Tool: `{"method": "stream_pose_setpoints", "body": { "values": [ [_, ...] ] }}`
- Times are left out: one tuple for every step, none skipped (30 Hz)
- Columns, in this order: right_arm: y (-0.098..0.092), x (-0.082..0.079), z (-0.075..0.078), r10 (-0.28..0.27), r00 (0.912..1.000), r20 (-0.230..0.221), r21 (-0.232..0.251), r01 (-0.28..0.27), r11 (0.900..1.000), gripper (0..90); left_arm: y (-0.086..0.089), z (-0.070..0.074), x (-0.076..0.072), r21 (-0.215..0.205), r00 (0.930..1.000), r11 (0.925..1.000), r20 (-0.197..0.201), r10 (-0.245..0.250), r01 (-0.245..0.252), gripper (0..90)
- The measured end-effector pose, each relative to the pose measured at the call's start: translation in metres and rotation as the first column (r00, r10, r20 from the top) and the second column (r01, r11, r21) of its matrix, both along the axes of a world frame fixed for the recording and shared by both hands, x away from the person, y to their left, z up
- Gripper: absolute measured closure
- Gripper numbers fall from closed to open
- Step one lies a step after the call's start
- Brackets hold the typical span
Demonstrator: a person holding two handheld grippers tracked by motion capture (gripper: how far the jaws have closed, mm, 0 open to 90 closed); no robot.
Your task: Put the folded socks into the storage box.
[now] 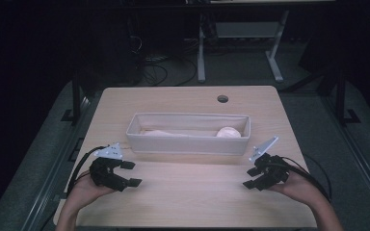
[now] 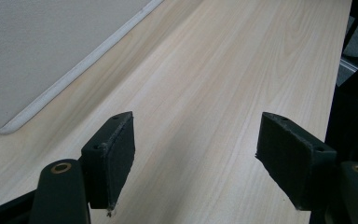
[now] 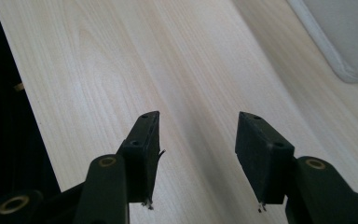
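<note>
A long, pale fabric bin (image 1: 188, 139) stands upright just beyond both tools, between them. Inside lie a round whitish lump (image 1: 228, 132), nearer the right tool, and a flat pale piece (image 1: 166, 133).

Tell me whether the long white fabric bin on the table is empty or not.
Not empty. The long white fabric bin holds pale cloth along its bottom and a rounded white bundle at its right end.

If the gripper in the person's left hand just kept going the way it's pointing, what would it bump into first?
Probably nothing but bare table. The left gripper points across the front of the table toward the right gripper, its open jaws empty. The grey bin lies off to one side of that line.
</note>
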State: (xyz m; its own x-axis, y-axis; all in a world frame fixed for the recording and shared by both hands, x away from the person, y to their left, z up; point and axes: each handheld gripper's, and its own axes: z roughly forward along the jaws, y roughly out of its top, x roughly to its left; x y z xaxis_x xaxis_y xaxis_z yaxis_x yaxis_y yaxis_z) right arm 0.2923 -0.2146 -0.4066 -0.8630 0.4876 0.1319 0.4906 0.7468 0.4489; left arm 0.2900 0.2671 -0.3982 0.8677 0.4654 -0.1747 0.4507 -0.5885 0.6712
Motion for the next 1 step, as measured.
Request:
{"method": "stream_pose_setpoints", "body": {
  "values": [
    [0.0007, -0.0007, -0.0008, 0.002, 1.0000, 0.001, -0.002, -0.002, 1.000, 49.4, 0.0006, 0.0001, 0.0003, 0.001, 1.0000, 1.0000, 0.002, 0.000, 0.000, 27.6]
  ]
}}
